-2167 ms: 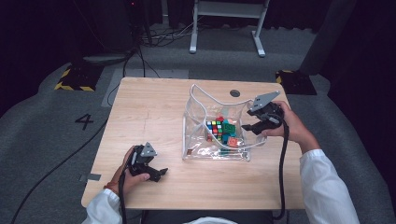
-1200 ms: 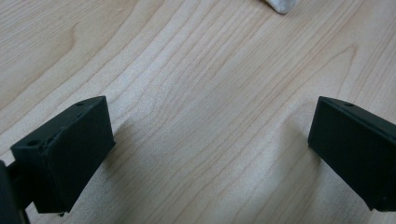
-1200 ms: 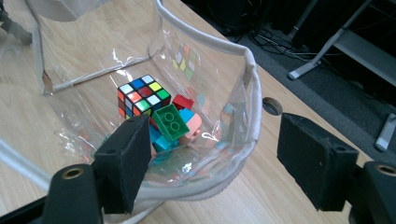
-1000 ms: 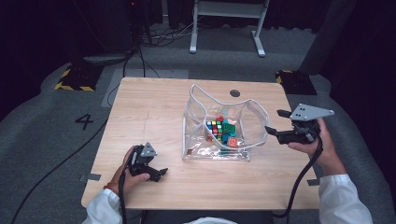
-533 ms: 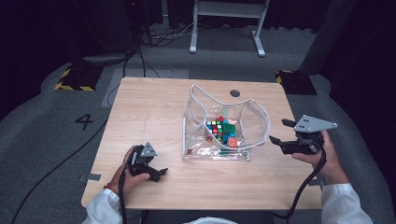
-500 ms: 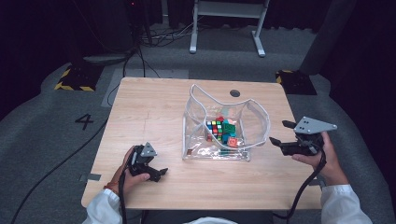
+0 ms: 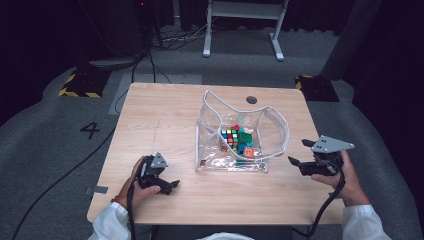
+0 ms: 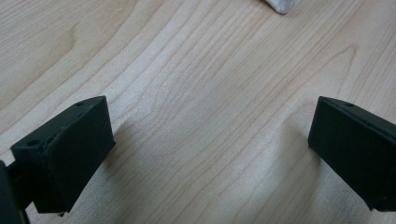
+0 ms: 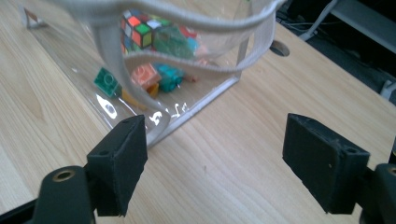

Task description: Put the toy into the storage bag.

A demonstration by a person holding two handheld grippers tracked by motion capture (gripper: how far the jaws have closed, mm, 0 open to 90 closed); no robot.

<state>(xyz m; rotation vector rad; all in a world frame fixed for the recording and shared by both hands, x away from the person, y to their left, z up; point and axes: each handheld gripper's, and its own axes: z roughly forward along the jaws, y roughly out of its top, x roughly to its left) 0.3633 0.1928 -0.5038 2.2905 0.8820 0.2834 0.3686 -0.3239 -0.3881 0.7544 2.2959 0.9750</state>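
A clear plastic bag [image 7: 278,131] with white trim stands open in the middle of the wooden table [image 7: 160,115]. Inside it lie a Rubik's cube [image 7: 230,138] and several coloured bricks. My right gripper [image 7: 298,152] hovers to the right of the bag, jaws pointing at it. They have just been opening, stand wide apart and hold nothing. In the right gripper view, my right gripper [image 9: 215,158] faces the bag's corner [image 9: 212,95], the cube [image 9: 140,28] and an orange brick [image 9: 145,74]. My left gripper [image 7: 169,186] rests open at the front left, over bare wood [image 8: 205,140].
A dark round hole [image 7: 251,100] sits in the tabletop behind the bag. My right hand is near the table's right edge [image 7: 312,165]. A metal stand [image 7: 245,15] and cables are on the floor beyond the table.
My right gripper has left the bag's right rim, moving out to the right and down toward the table. The left gripper has stayed still.
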